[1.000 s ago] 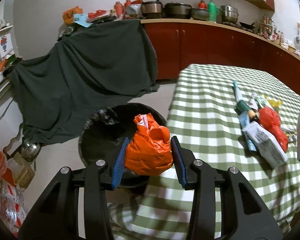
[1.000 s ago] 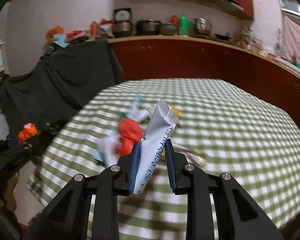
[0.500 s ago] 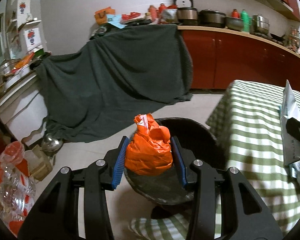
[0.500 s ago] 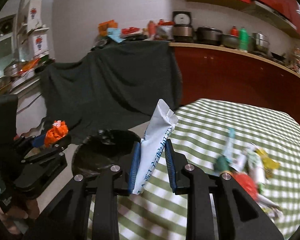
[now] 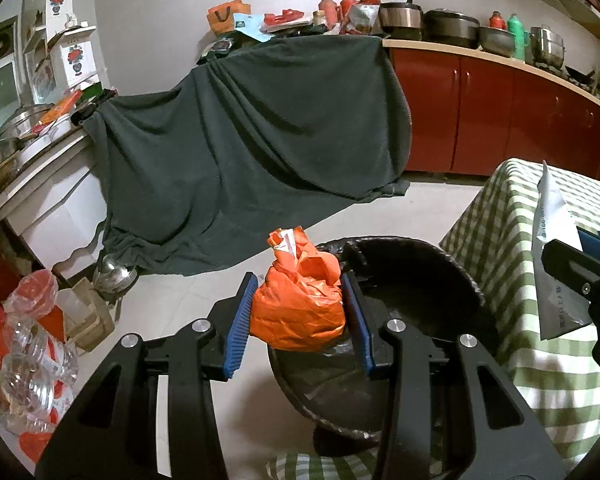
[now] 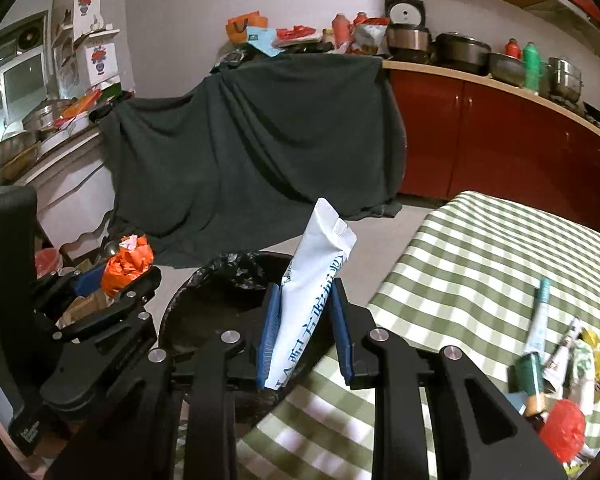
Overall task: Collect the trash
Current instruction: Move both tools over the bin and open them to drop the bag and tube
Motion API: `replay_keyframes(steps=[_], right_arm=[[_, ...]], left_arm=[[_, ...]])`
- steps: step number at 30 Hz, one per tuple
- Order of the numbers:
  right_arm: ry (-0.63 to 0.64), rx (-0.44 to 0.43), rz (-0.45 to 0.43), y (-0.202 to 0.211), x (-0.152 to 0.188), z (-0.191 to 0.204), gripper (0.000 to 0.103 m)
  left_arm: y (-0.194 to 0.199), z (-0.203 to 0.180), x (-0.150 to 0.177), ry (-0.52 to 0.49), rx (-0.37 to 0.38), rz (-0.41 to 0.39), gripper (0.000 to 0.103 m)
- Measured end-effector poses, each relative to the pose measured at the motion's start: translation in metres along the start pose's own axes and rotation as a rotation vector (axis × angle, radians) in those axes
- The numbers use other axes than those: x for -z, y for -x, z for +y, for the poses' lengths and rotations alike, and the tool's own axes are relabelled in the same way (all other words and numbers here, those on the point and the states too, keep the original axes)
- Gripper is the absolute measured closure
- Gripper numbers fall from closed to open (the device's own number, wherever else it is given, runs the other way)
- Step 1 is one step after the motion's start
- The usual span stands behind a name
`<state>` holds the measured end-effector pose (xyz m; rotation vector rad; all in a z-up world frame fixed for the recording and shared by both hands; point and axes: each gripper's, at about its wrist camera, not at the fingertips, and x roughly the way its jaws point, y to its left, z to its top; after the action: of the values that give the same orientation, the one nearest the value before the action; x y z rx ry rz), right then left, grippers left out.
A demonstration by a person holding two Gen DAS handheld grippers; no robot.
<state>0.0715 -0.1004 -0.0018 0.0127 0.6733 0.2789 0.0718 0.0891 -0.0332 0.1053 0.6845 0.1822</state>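
Note:
My left gripper is shut on a crumpled orange plastic bag, held above the near left rim of the black-lined trash bin. The same bag shows at the left of the right wrist view. My right gripper is shut on a white pouch with blue print, standing upright over the bin by the table's corner. That pouch appears at the right edge of the left wrist view. More trash lies on the green checked tablecloth.
A dark green cloth drapes furniture behind the bin. Plastic bottles and a small box sit on the floor at left. Red cabinets with pots on the counter line the back wall. A white cabinet stands left.
Both grippers swung left from over the table toward the bin, each still holding its item. The bin now sits under both; the table's trash has slid to the right edge.

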Motion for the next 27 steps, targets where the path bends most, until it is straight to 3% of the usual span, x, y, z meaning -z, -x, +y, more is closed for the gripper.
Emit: replay_keyframes(steps=[7, 9, 11, 13, 21, 27], right_arm=[[0.015, -0.018, 0.036, -0.025, -0.008, 0.008, 0.076], [0.018, -0.027, 0.052, -0.032, -0.009, 0.010, 0.070], [0.015, -0.020, 0.055, -0.037, -0.011, 0.010, 0.059], [0.009, -0.021, 0.052, -0.038, -0.012, 0.009, 0.056], [-0.003, 0.001, 0.018, -0.021, -0.014, 0.002, 0.051], [-0.033, 0.049, -0.027, 0.018, -0.005, -0.018, 0.048]], left_arm=[[-0.021, -0.002, -0.004, 0.010, 0.002, 0.023, 0.061], [-0.025, -0.002, -0.004, 0.010, 0.004, 0.028, 0.059], [-0.028, -0.003, -0.004, 0.012, 0.001, 0.033, 0.047], [-0.030, -0.002, -0.004, 0.017, -0.006, 0.036, 0.039], [-0.027, 0.001, -0.005, 0.031, -0.004, 0.037, 0.037], [-0.004, -0.011, -0.004, 0.014, 0.037, 0.008, 0.033]])
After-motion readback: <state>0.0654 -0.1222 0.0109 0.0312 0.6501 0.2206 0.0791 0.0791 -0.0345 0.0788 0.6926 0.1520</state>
